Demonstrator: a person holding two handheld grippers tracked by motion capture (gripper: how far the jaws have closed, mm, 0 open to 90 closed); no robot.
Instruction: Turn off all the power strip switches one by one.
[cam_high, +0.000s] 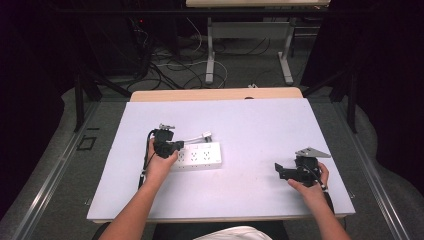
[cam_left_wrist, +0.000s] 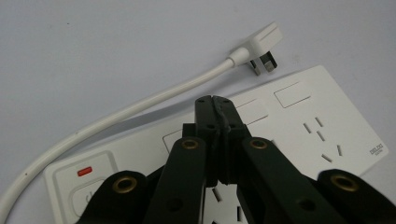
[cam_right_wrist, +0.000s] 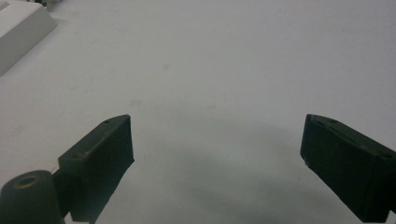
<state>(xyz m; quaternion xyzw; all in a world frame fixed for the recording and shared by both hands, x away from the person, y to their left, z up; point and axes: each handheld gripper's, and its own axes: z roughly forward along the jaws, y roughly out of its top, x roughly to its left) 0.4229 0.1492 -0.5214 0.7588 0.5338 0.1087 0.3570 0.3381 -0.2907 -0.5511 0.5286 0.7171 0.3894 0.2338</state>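
Note:
A white power strip (cam_high: 200, 155) lies on the white table mat, left of centre. Its white cable (cam_left_wrist: 116, 114) curves away to a white plug (cam_left_wrist: 261, 49) lying on the mat beside the strip. In the left gripper view the strip (cam_left_wrist: 327, 116) shows a switch with a red light at its near end and several sockets. My left gripper (cam_left_wrist: 214, 101) is shut with nothing between its jaws, tips just above the strip's top face; in the high view it (cam_high: 172, 146) sits over the strip's left end. My right gripper (cam_right_wrist: 217, 140) is open over bare mat, at the table's right (cam_high: 280, 171).
The mat (cam_high: 260, 125) covers a wooden table whose far edge (cam_high: 215, 94) shows. A corner of the power strip (cam_right_wrist: 18, 32) appears at the top left of the right gripper view. Cables and table legs stand on the floor beyond.

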